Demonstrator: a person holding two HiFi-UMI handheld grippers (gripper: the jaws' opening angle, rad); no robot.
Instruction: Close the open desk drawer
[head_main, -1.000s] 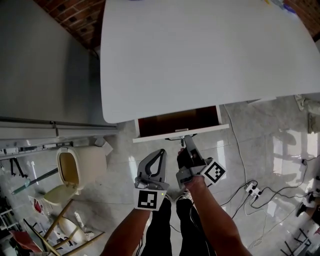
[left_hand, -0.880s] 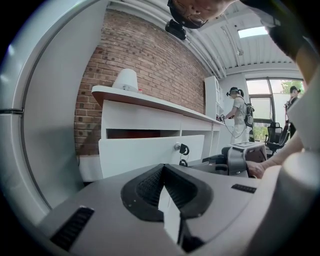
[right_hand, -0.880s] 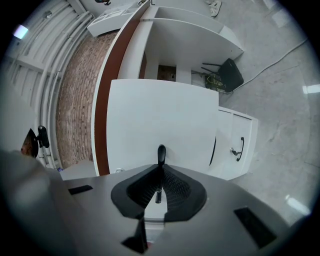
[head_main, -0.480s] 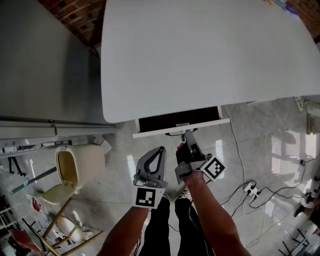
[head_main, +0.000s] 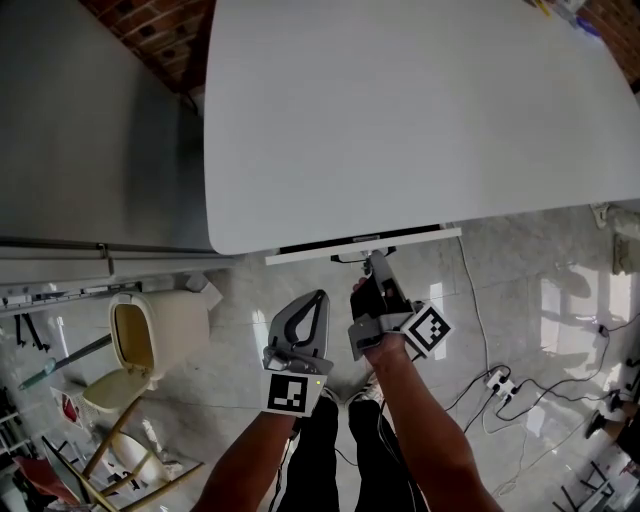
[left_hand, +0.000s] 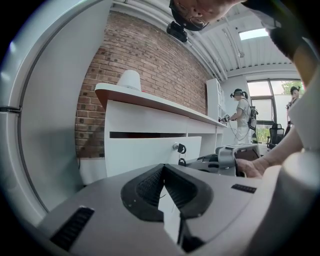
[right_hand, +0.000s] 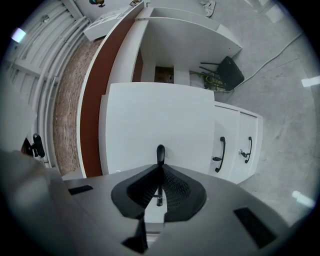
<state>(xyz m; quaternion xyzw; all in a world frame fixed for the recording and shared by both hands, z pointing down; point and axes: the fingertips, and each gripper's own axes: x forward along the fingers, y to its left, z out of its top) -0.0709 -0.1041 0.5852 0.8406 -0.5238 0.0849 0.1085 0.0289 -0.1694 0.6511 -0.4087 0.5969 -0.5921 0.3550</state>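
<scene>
1. To the left of the desk (head_main: 400, 110), a cream bin (head_main: 178, 322) stands on the pale floor with its top open.
2. The left gripper (head_main: 321, 299) hangs in front of the desk's near edge, a little apart from it, with its tips pointing toward the desk. Its fingers are pressed together with nothing between them.
3. The drawer (head_main: 420, 237) sits under the desk's near edge. From the head view only its white front shows, as a narrow strip just clear of the desktop with a thin dark slit behind it. At this steep angle it looks almost fully in, but I cannot say whether it is flush.
4. The right gripper (head_main: 373, 259) meets the drawer front, to the right of the left gripper. Its fingers stand narrow, clamped on the dark drawer handle (right_hand: 160, 151).
5. In the right gripper view, the desk fronts beside the drawer carry two more dark handles (right_hand: 221, 154).
6. To the right of the desk, a white power strip (head_main: 503, 378) lies on the floor among trailing cables.
</scene>
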